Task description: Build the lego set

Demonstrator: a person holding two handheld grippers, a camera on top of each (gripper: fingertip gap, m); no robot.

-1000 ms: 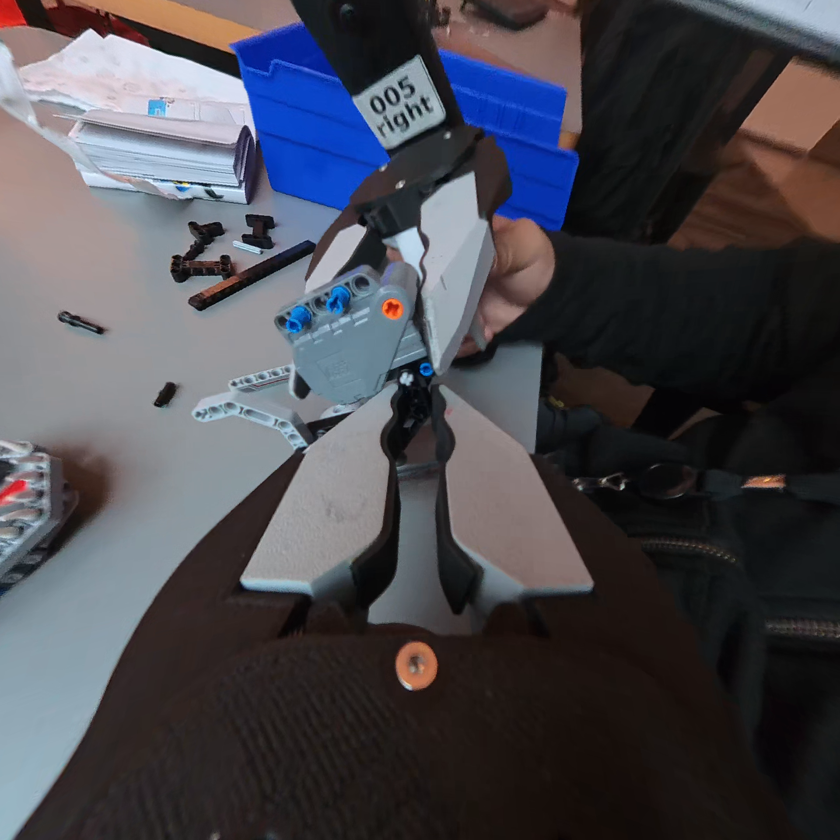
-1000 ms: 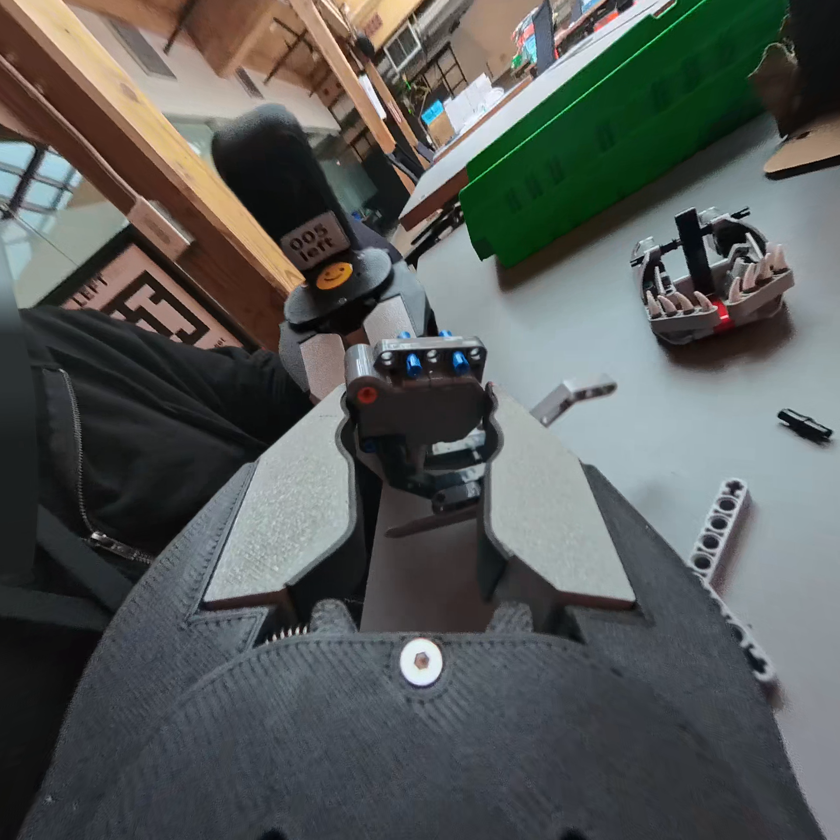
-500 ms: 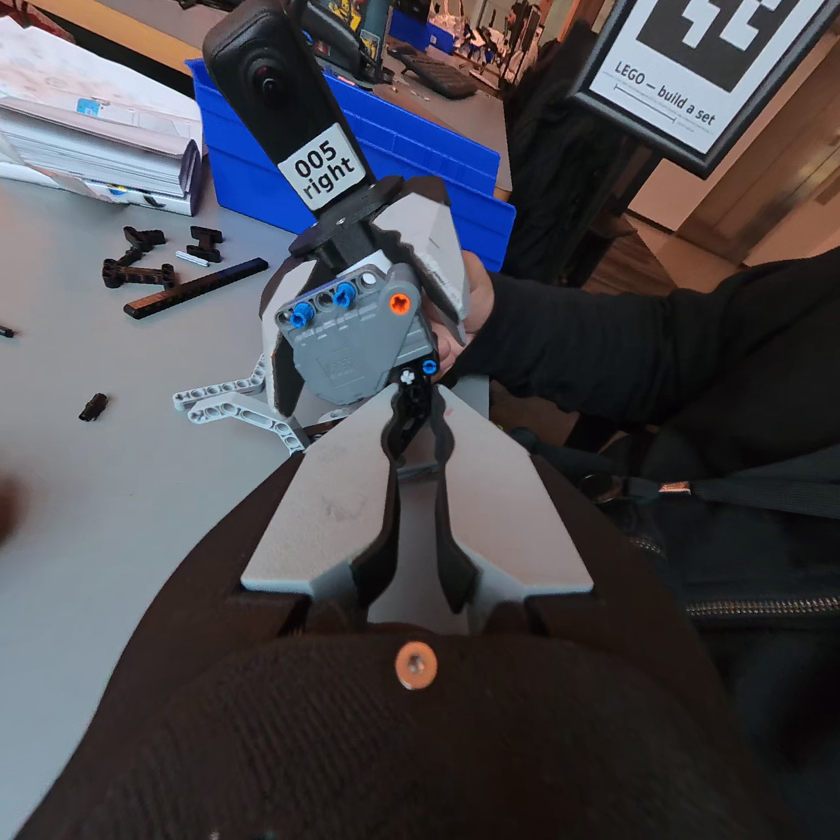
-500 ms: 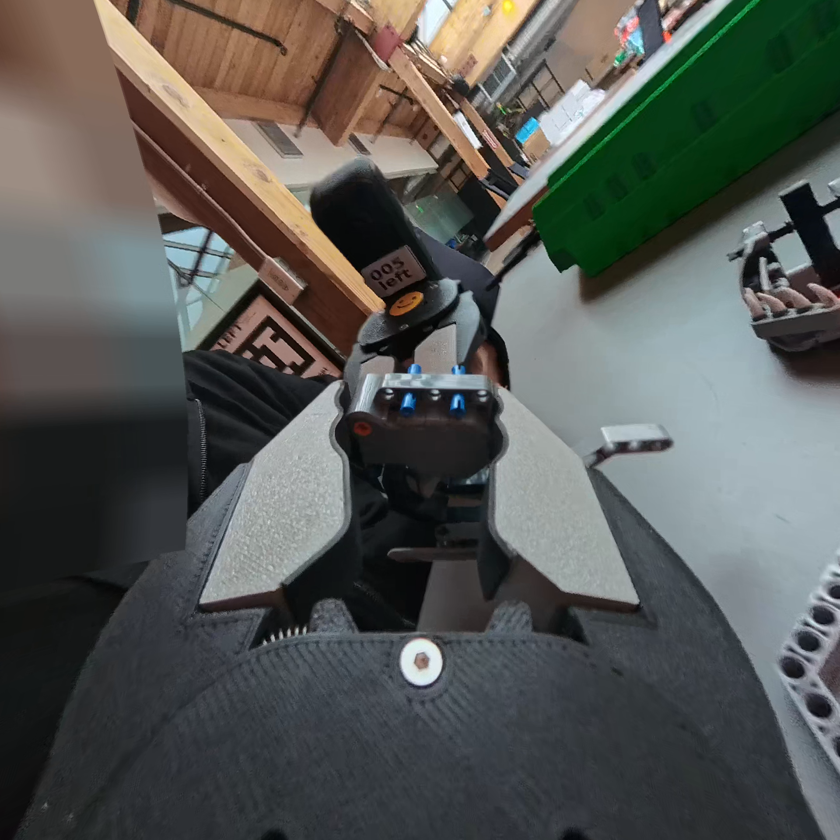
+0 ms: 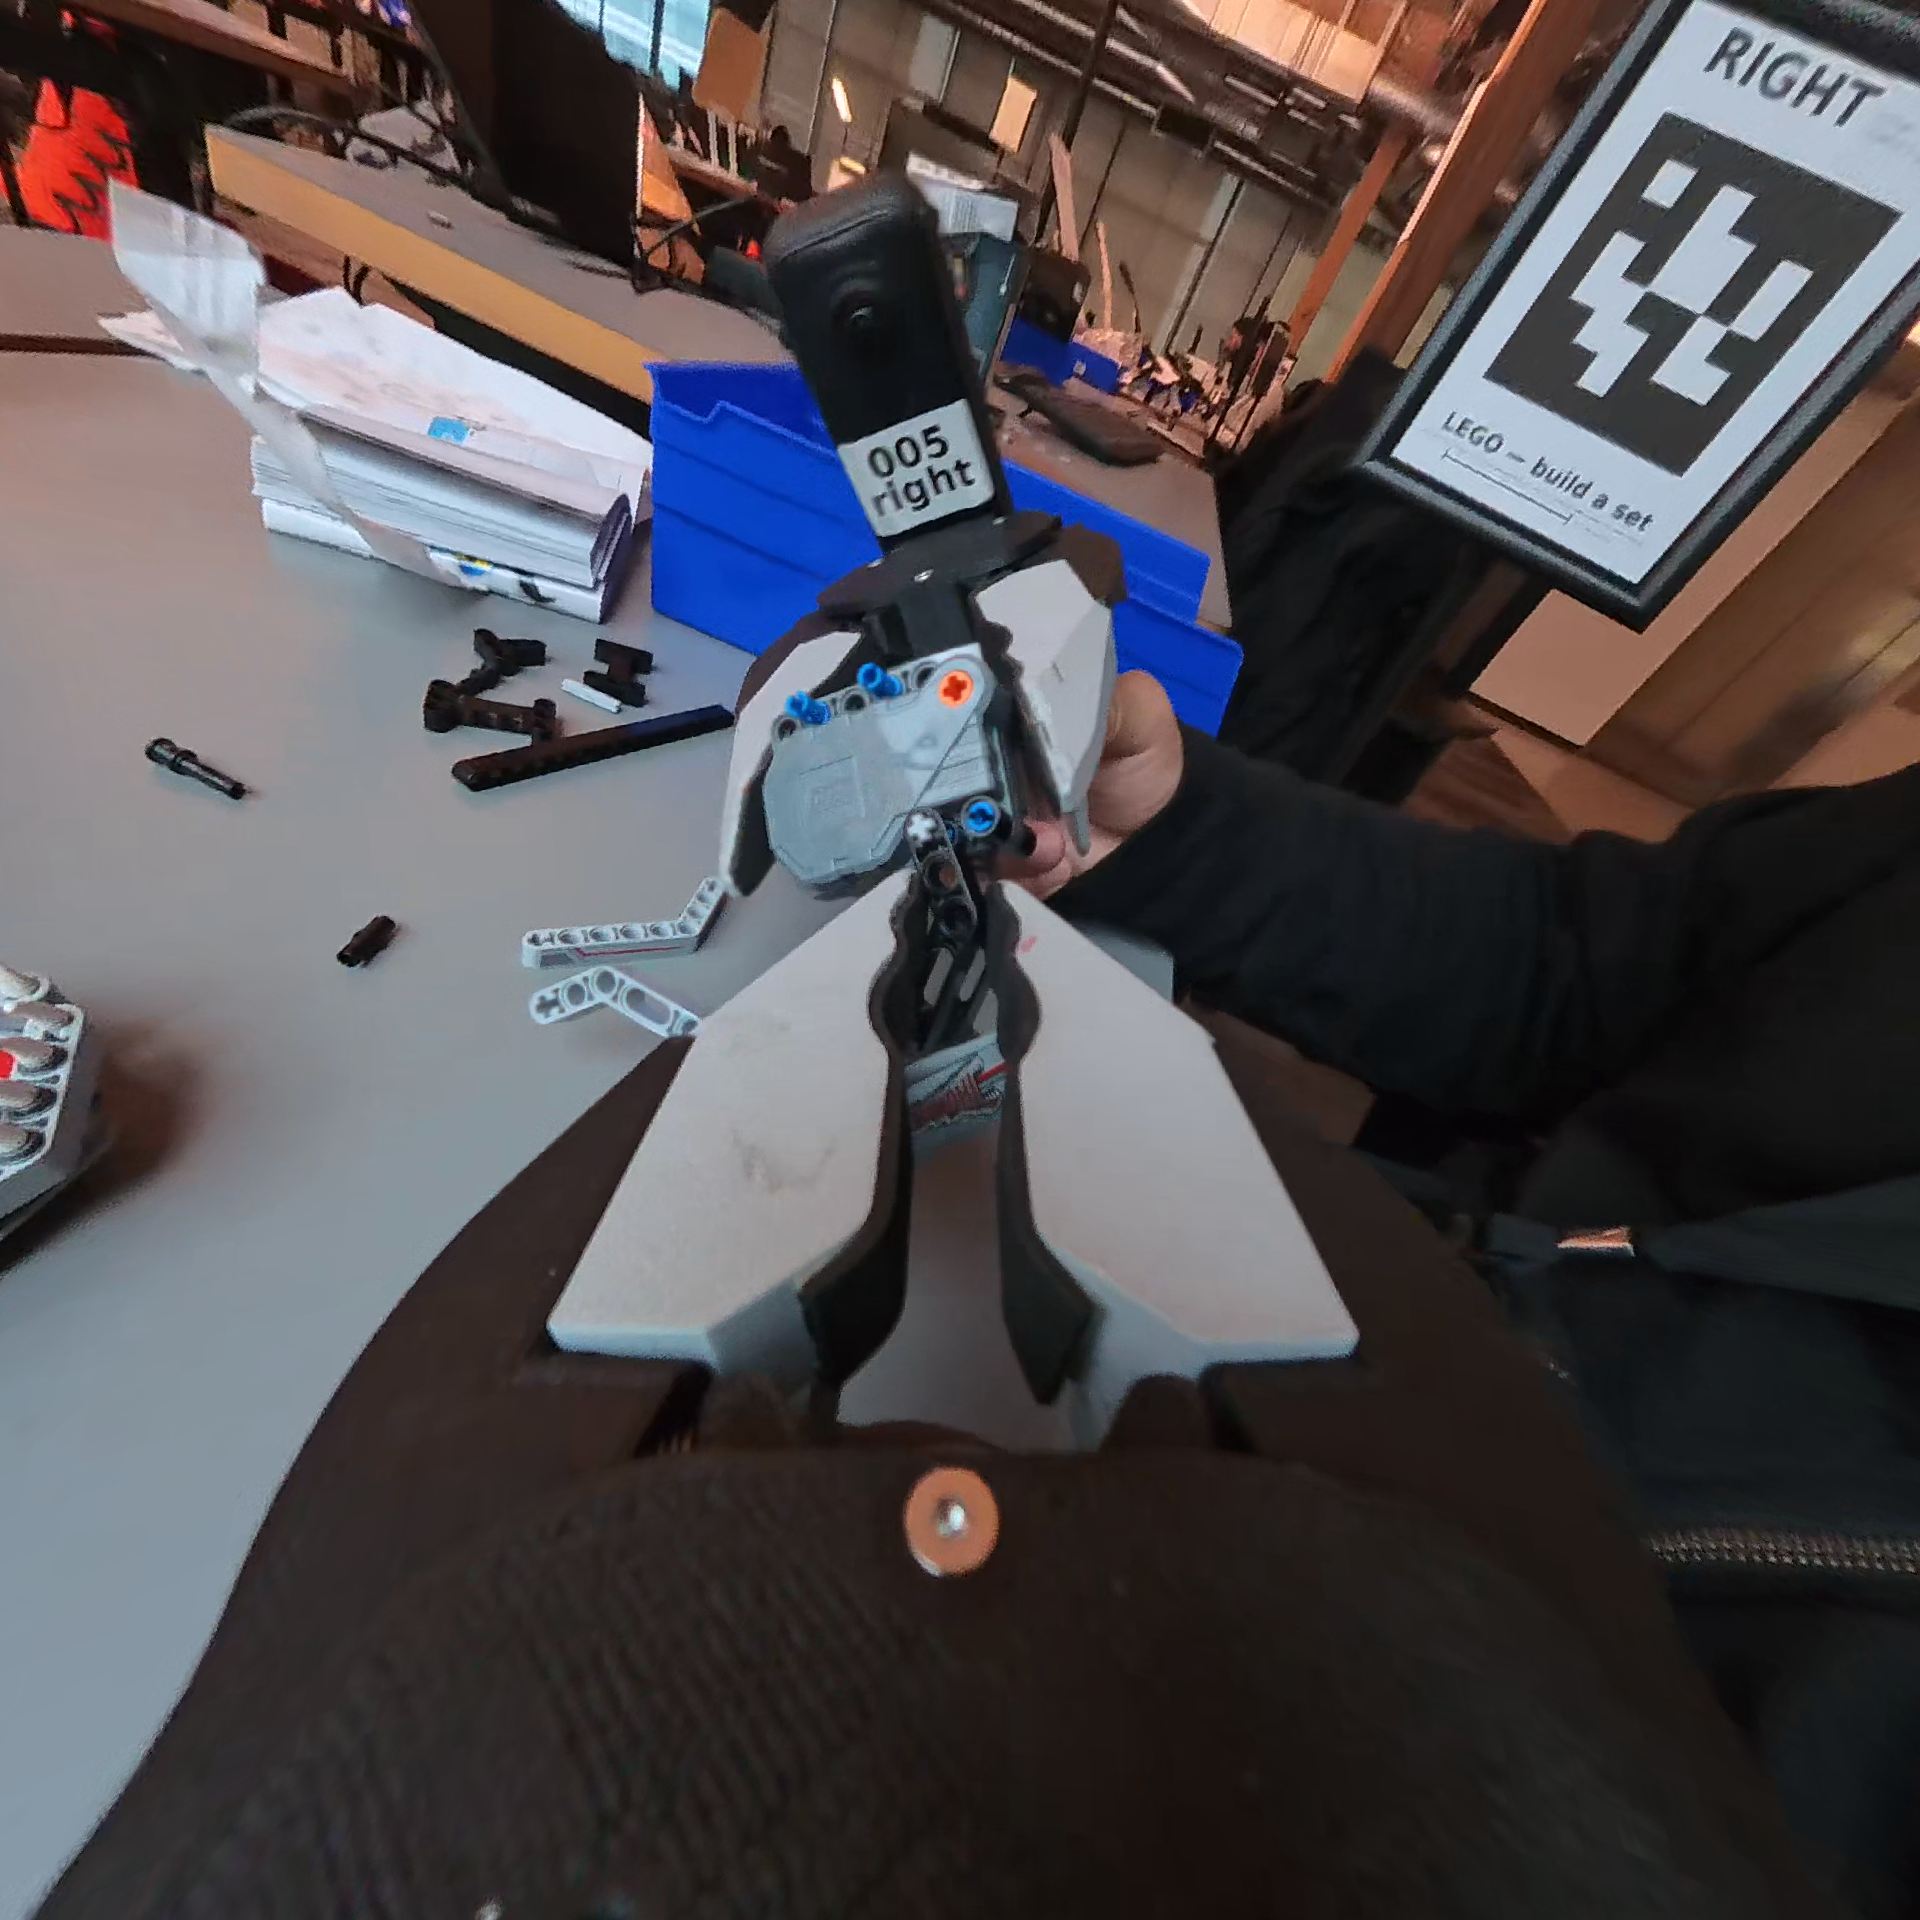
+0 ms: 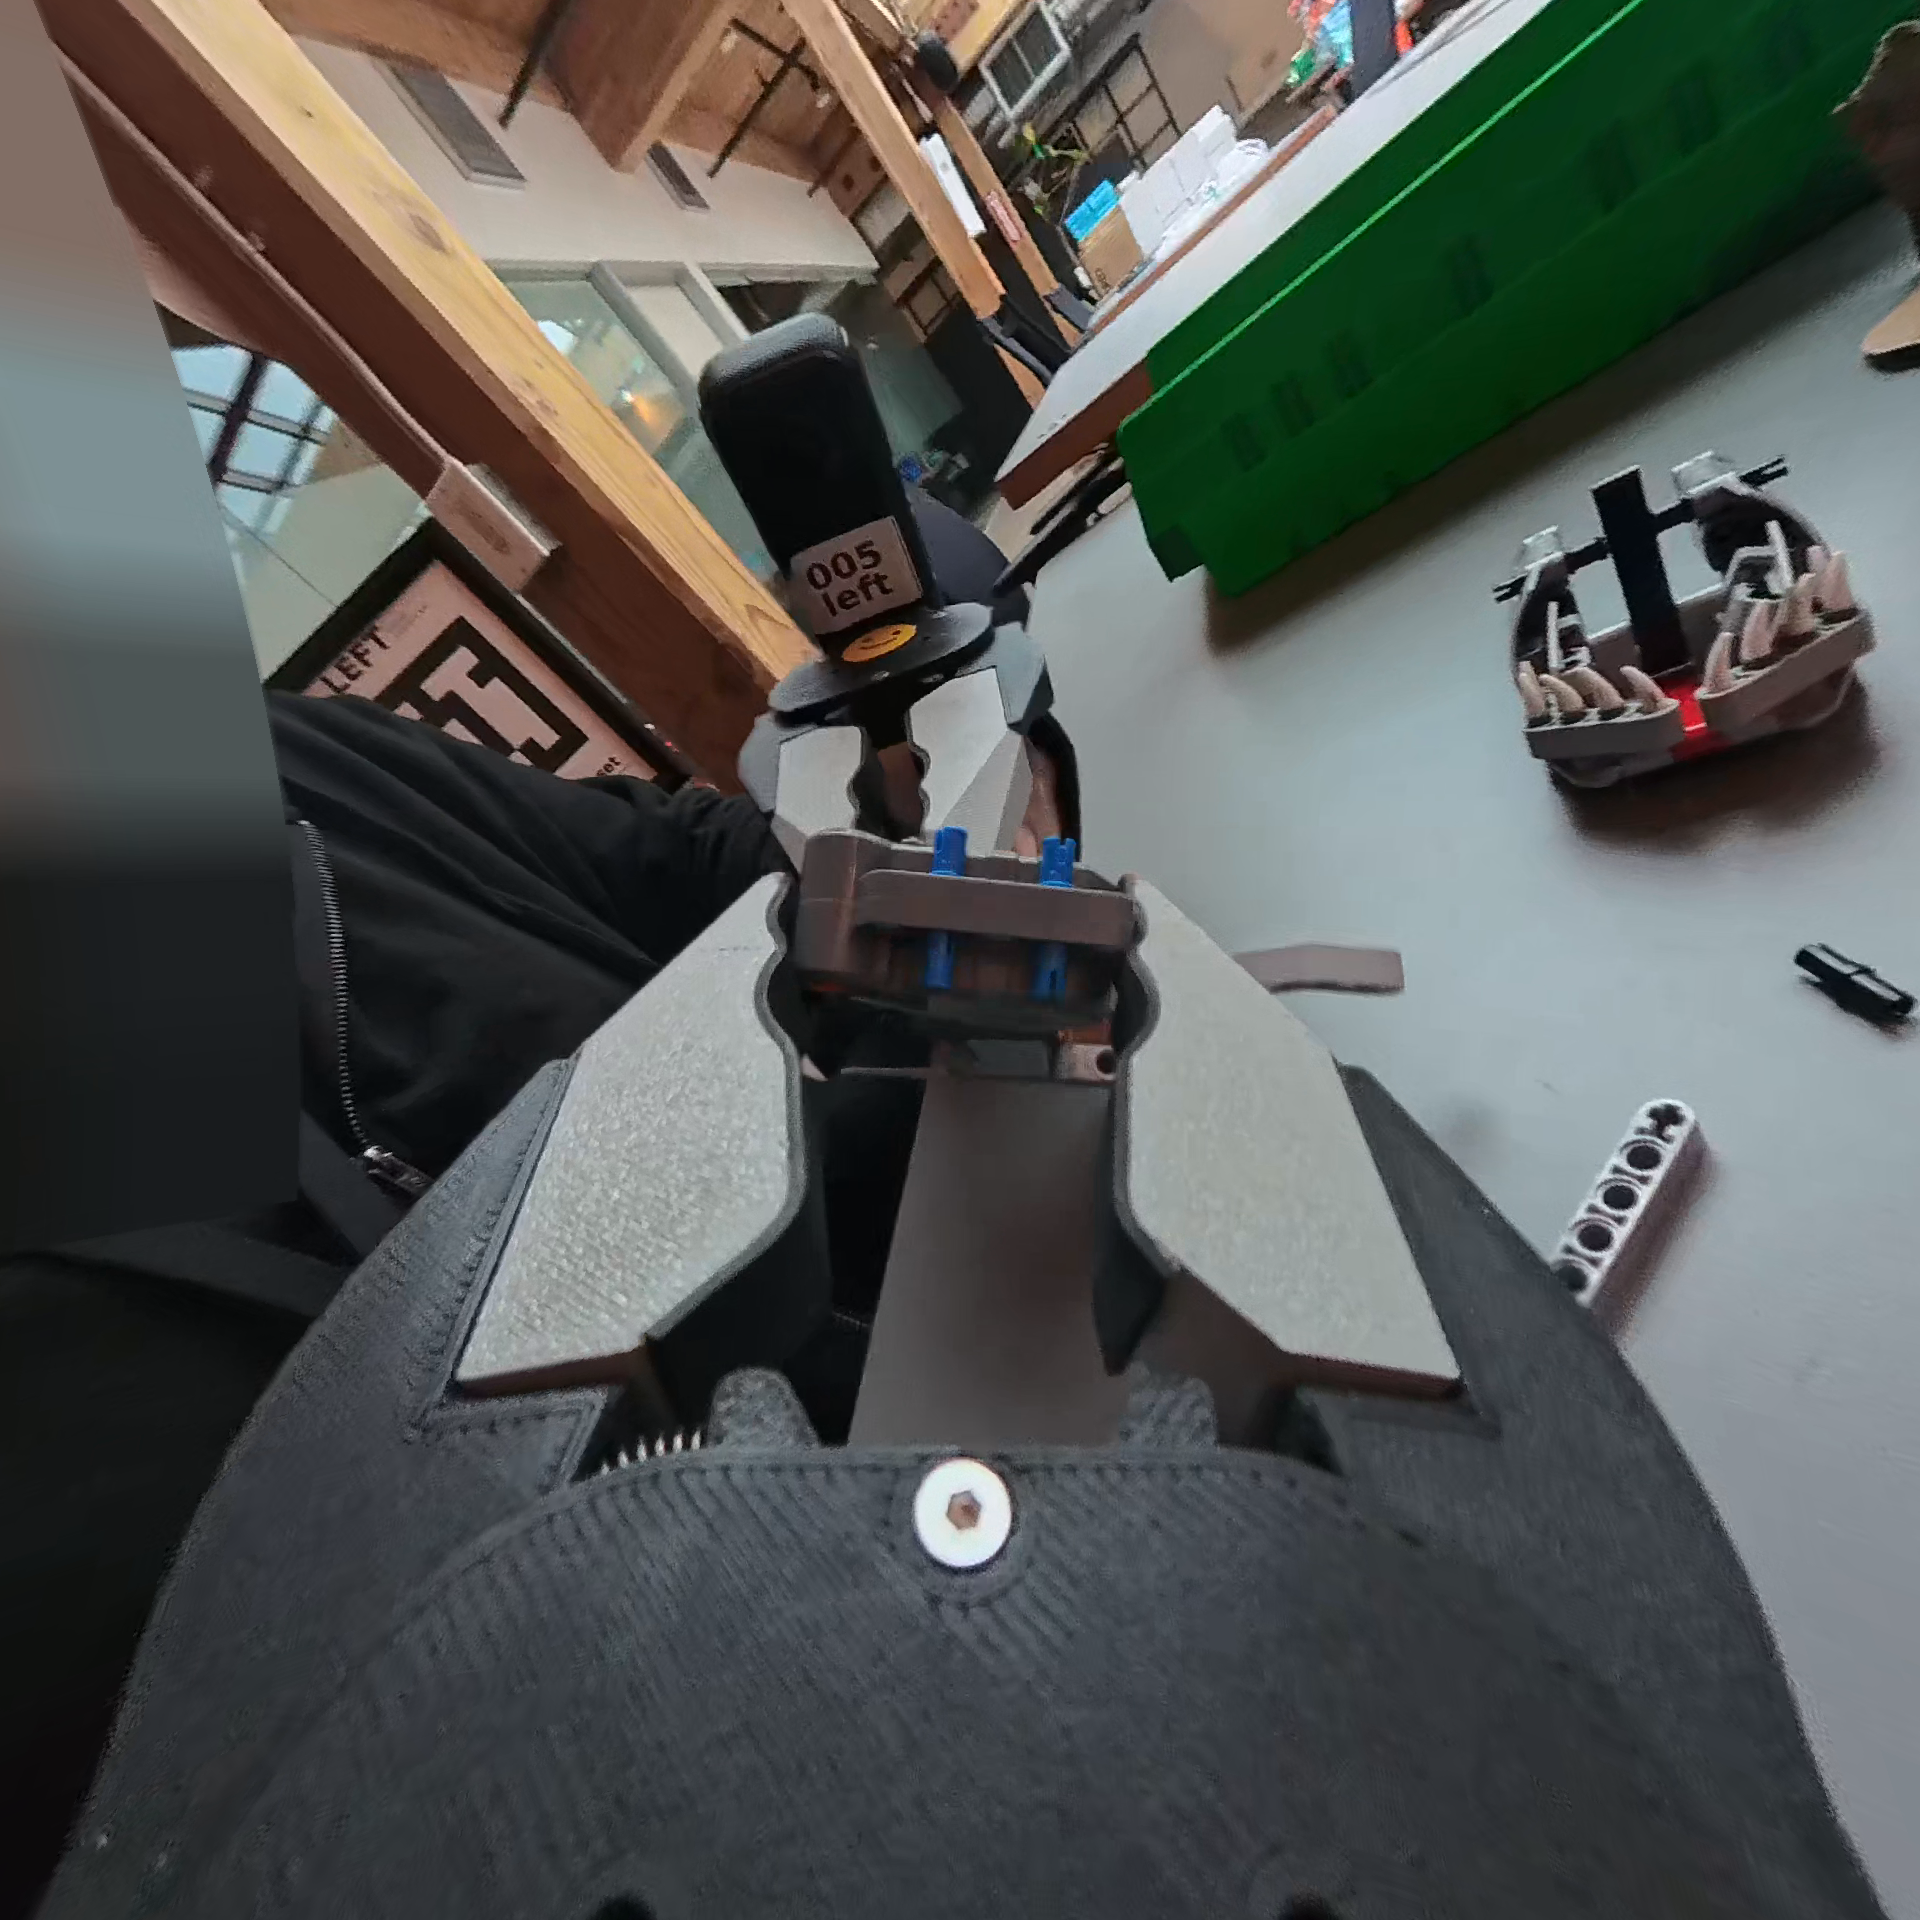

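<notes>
A grey motor block [image 5: 883,774] with two blue pins and an orange axle hole is held in the air over the table's near edge. My right gripper [image 6: 956,935] is shut on its sides; in the right wrist view I see the motor's [image 6: 961,920] pin edge. In the left wrist view the right gripper [image 5: 909,852] faces me. My left gripper [image 5: 948,920] is shut on a black beam piece [image 5: 940,925] that meets the motor's lower corner beside a blue pin. A stickered grey panel [image 5: 951,1107] shows between the fingers. The left gripper [image 6: 894,800] sits behind the motor.
On the grey table [image 5: 260,1143] lie black beams [image 5: 592,748], two grey angled beams [image 5: 623,935], a black pin [image 5: 197,769] and a small connector [image 5: 366,940]. Booklets [image 5: 447,488] and a blue bin [image 5: 727,499] stand behind. A toothed grey assembly [image 6: 1683,644], green bin [image 6: 1455,312], grey beam [image 6: 1631,1195]. Both grippers' tips are close together, under 4 cm apart.
Both grippers have risen and tilted together with the motor. In the right wrist view the motor has tipped from its face to its pin edge. Grips are unchanged.
</notes>
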